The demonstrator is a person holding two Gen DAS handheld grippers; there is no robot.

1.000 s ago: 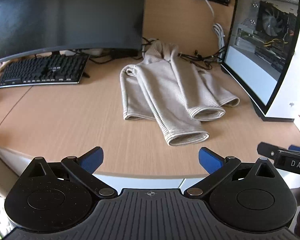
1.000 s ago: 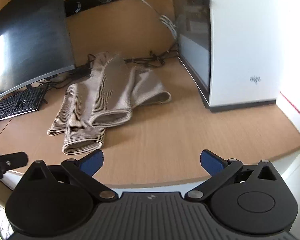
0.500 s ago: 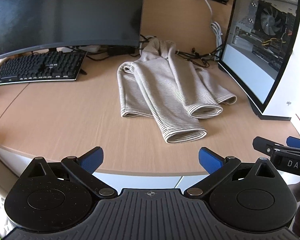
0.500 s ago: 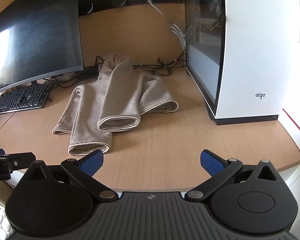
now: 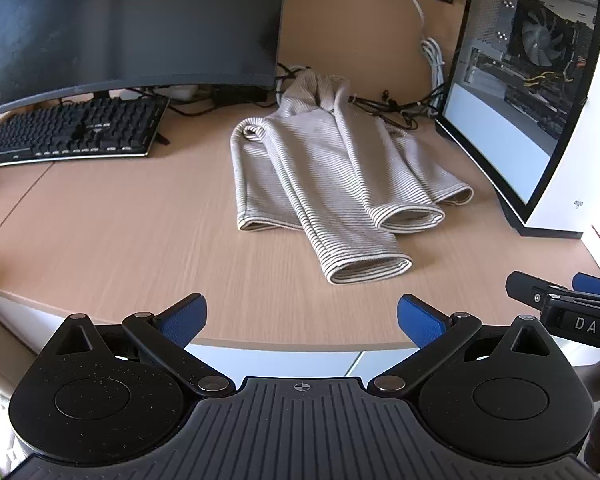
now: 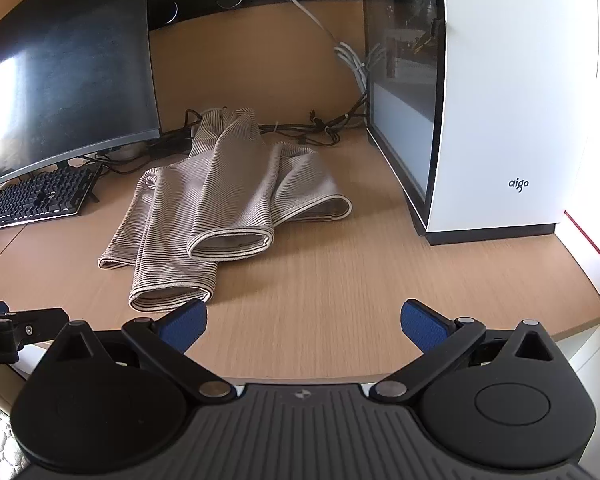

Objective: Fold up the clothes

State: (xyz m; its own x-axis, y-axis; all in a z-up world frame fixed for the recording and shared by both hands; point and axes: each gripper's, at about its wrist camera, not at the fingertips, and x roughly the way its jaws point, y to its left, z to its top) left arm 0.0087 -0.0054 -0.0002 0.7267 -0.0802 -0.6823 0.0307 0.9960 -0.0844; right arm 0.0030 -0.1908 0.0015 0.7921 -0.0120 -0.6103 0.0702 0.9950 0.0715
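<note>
Garment: a striped beige sweater [image 5: 332, 184] lies crumpled on the wooden desk [image 5: 120, 240], between the monitor and the computer case, its two sleeves draped forward over the body with cuffs pointing toward the near edge.
Left gripper [image 5: 302, 320]: hovers at the desk's near edge, jaws spread wide, nothing between the blue pads [image 5: 182, 318]; well short of the sweater.
Right gripper [image 6: 304, 322]: also spread wide and empty, just over the near edge (its left pad sits visually close to the nearest cuff, but contact cannot be told).
Monitor [image 5: 128, 24]: dark curved screen, back left.
Keyboard [image 5: 76, 132]: black, beneath the monitor.
Computer case [image 6: 500, 96]: white, glass-sided, right of the sweater.
Cables [image 6: 300, 130]: tangled behind the sweater.
</note>
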